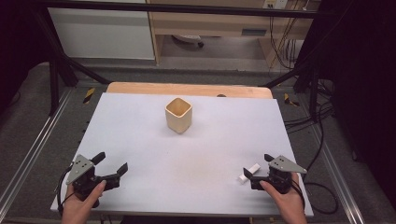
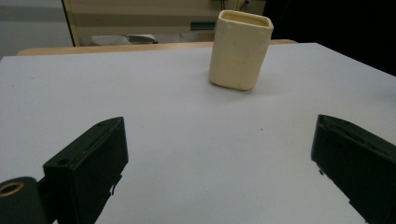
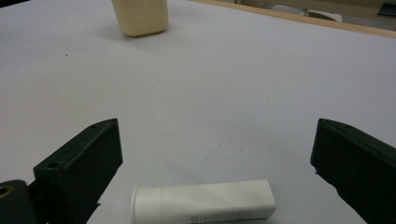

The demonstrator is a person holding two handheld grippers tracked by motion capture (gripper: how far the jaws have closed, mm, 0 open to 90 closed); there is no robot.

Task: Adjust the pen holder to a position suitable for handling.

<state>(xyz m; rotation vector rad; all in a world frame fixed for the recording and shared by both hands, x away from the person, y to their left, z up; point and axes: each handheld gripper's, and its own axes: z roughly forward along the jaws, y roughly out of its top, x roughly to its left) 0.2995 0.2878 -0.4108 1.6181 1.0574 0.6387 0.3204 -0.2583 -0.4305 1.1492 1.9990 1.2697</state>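
Near the table's (image 1: 154, 140) front right edge, the small white tube (image 3: 203, 201) lies flat between the wide-open, empty jaws of the right gripper (image 1: 256, 168), probably light, rigid and smooth, so grip across its mid-body.

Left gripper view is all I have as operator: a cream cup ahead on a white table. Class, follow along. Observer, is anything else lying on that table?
Observer: Yes, a small white tube lies on its side between the open jaws of the right gripper, untouched.
Operator: Where is it relative to the cup?
Observer: In the high view the tube sits near the table's front right corner, well apart from the cup at mid-table.
Operator: And my own gripper from above?
Observer: The left gripper is open near the front left corner, with nothing between its jaws.
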